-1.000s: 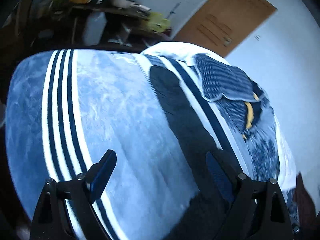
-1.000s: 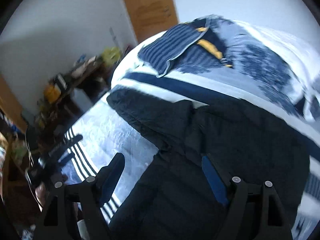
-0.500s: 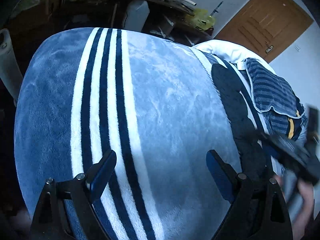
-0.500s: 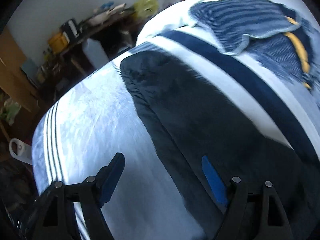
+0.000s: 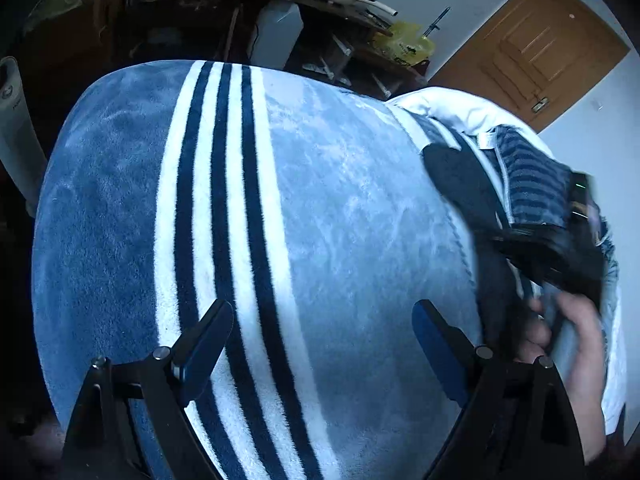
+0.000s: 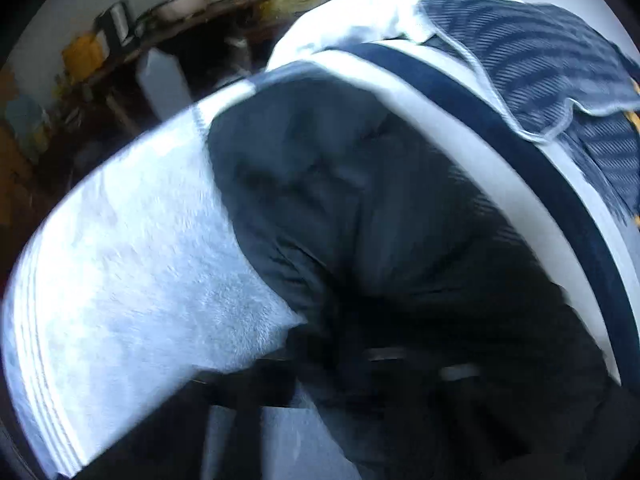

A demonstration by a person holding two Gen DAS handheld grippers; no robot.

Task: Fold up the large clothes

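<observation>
Fingers of the left gripper are standing spread apart with nothing between them, hovering over the blue fleece blanket near its white and navy stripes. That gripper is well apart from the garment, so it is probably waiting for its turn, or travelling to a part of the garment it will take hold of.

On the right gripper the fingers are harder to read. In its own camera the lower part of the picture is dark and smeared by motion, and I cannot tell whether they are released or clenched. From the left camera, that gripper is blurred too, sitting over the garment with the person's right hand behind it.

Lying on the bed is the black padded jacket, spread over the blanket toward the bed's right side as the left camera sees it. Its far end is reaching toward the striped pillow at the head of the bed. It looks laid flat so that its sides can be turned inward; no fold looks made yet.

Beyond the bed's far edge, a cluttered desk and a wooden door are standing against the wall.
</observation>
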